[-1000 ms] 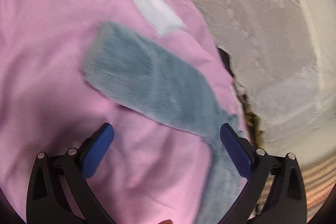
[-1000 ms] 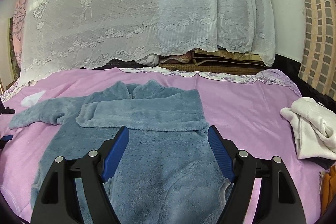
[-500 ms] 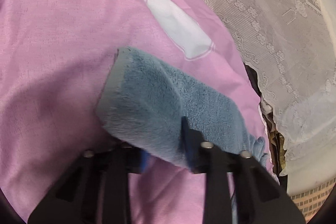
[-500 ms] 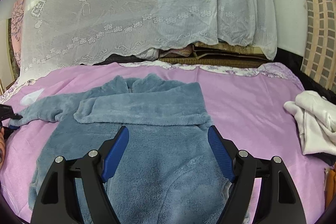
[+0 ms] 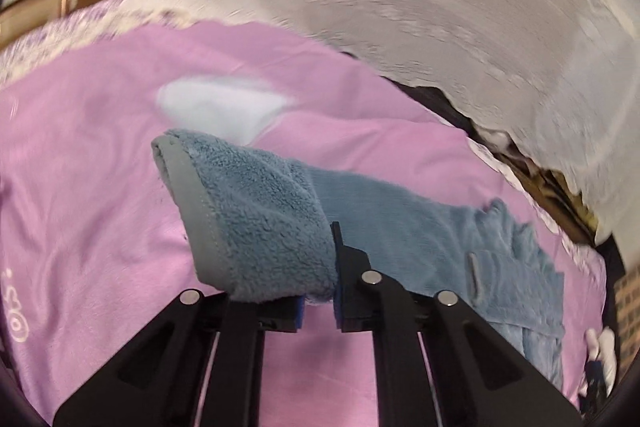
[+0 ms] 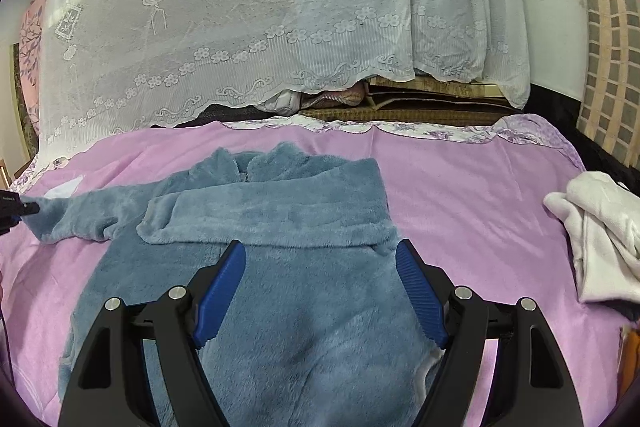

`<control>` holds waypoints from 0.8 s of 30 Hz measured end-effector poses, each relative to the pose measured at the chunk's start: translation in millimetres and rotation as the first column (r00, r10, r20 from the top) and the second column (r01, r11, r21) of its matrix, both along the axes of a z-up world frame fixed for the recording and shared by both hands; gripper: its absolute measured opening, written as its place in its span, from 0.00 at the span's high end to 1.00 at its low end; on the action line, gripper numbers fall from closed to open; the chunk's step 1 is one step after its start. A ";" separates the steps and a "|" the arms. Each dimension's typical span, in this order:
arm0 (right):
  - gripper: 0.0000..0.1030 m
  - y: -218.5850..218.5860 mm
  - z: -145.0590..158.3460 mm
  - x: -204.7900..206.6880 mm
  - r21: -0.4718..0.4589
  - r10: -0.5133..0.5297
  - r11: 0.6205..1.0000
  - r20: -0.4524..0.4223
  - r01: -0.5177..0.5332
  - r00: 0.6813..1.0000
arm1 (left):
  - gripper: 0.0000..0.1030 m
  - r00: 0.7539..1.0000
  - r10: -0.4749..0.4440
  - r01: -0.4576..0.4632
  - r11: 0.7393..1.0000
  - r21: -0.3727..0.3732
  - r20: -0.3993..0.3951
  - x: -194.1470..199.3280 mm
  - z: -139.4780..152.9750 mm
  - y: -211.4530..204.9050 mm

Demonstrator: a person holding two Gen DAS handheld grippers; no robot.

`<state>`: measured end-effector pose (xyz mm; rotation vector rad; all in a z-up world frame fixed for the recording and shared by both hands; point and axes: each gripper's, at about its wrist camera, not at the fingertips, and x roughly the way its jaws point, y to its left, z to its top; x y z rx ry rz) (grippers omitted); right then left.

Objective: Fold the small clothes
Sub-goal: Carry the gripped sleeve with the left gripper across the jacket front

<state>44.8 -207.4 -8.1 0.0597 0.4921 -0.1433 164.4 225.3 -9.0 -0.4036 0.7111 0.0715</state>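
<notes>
Since the earlier frame my left gripper (image 5: 318, 301) has clenched the blue fleece jacket's (image 6: 280, 267) cuff (image 5: 256, 223), lifted; sleeve axis runs toward 3 o'clock. Right gripper (image 6: 320, 291) hovers released over the jacket on the pink bed (image 6: 460, 195).

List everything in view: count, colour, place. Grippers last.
fleece garment: 1, blue-grey, flat on the sheet, one sleeve folded across the chest
sleeve cuff: 1, blue-grey with grey trim, lifted in the left gripper
bed sheet: 1, pink, under everything
white patch: 1, white, on the sheet beyond the cuff
white clothes: 1 pile, white, right edge of the sheet
lace cover: 1, white, draped over stacked bedding behind
left gripper: 1, black with blue pads, shut on the cuff
right gripper: 1, black with blue pads, open above the garment
</notes>
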 end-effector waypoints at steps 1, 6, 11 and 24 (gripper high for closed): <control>0.24 -4.5 4.1 4.9 0.011 0.006 1.000 -0.002 -0.006 1.000 | 0.91 1.000 -0.016 0.016 1.000 0.015 0.006 1.8 8.6 -9.2; 0.24 -26.7 18.3 24.0 0.063 0.008 0.998 -0.002 -0.008 1.000 | 0.91 0.997 -0.072 0.071 0.995 0.065 0.016 7.8 29.2 -45.8; 0.24 -43.9 23.4 34.7 0.098 0.013 0.995 -0.005 -0.012 1.000 | 0.91 0.993 -0.119 0.116 0.987 0.112 0.013 19.2 38.7 -90.0; 0.24 -99.2 30.0 49.7 0.270 -0.003 0.963 -0.006 0.004 1.000 | 0.91 0.964 -0.266 0.258 0.946 0.196 0.016 31.9 50.6 -216.8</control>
